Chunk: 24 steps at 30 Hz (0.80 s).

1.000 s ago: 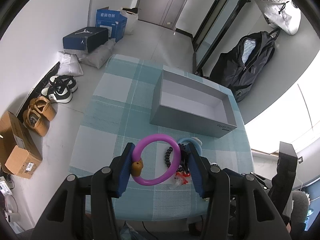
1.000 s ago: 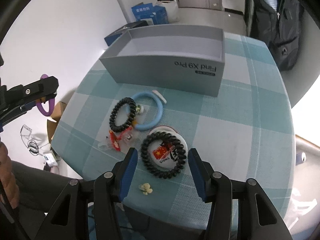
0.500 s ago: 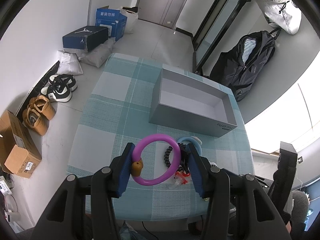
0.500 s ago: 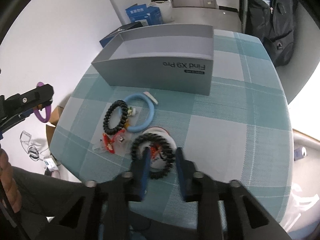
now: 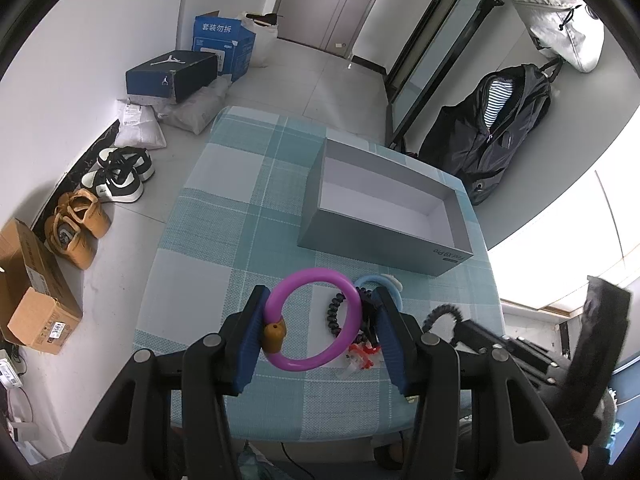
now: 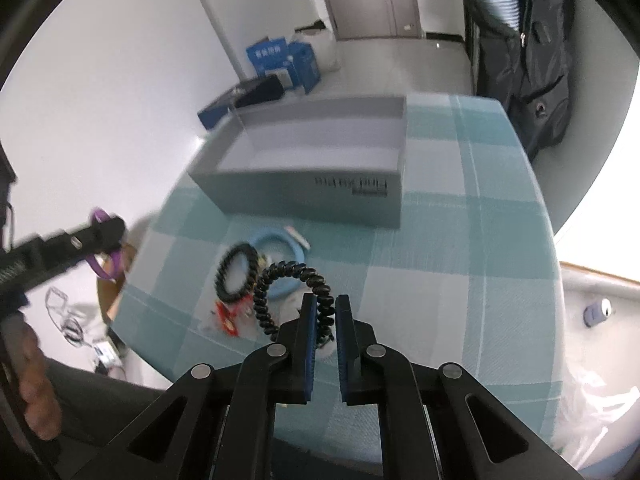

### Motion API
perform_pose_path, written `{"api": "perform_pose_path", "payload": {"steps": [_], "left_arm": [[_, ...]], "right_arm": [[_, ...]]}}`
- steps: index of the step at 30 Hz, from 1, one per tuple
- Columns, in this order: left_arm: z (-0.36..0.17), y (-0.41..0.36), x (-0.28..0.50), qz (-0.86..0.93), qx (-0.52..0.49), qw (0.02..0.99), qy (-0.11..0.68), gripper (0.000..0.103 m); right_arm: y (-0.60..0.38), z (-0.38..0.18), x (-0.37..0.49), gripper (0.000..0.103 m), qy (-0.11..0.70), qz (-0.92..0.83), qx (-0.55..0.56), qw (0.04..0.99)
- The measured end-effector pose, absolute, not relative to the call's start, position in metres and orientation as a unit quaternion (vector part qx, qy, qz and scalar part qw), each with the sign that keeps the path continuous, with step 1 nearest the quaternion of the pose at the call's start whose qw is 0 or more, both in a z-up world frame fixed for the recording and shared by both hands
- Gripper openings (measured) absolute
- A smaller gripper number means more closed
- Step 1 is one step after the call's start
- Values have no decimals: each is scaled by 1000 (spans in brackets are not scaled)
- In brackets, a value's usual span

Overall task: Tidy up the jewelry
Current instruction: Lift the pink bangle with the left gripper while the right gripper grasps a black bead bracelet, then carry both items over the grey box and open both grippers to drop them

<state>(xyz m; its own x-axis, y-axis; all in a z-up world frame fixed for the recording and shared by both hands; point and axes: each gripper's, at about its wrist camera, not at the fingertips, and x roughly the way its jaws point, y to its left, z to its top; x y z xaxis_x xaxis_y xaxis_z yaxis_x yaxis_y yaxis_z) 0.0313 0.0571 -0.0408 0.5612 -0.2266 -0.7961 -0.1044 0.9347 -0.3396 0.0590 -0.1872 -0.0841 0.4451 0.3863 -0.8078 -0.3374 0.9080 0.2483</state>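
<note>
My left gripper (image 5: pixel 316 320) is shut on a purple ring bracelet (image 5: pixel 316 275) with an orange bead, held above the near part of the teal checked table (image 5: pixel 224 216). My right gripper (image 6: pixel 325 308) is shut on a black coiled band (image 6: pixel 296 272), which hangs clear of the cloth. On the cloth below lie a light blue bracelet (image 6: pixel 280 240), a black beaded bracelet (image 6: pixel 236 276) and a small red piece (image 6: pixel 226 316). An open grey box (image 6: pixel 304 196) stands behind them with nothing inside. The right wrist view is blurred.
The table's near edge runs just below both grippers. On the floor to the left are shoes (image 5: pixel 116 176) and cardboard boxes (image 5: pixel 32 292). A dark backpack (image 5: pixel 496 128) hangs at the far right. A person's hand (image 6: pixel 36 400) shows at the lower left.
My right gripper has closed on the black coiled band and lifted it off the table, tilting as it rose. The left gripper and its purple ring have stayed put.
</note>
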Motion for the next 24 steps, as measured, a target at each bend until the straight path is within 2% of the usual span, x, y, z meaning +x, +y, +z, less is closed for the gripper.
{"api": "perform_pose_path", "payload": {"steps": [8,15,24], "left_arm": [[-23,46,45,-50,-173,869,460,47],[7,38,80,-84,-179,874,443,47],[-11,45,149,-132,-232,837,477,46]], "right_arm": [[-195,-43,63,8,437,241,75,863],[-193,4,92,8,409,262,71,871],[-178,2,159,8,427,258,46,865]]}}
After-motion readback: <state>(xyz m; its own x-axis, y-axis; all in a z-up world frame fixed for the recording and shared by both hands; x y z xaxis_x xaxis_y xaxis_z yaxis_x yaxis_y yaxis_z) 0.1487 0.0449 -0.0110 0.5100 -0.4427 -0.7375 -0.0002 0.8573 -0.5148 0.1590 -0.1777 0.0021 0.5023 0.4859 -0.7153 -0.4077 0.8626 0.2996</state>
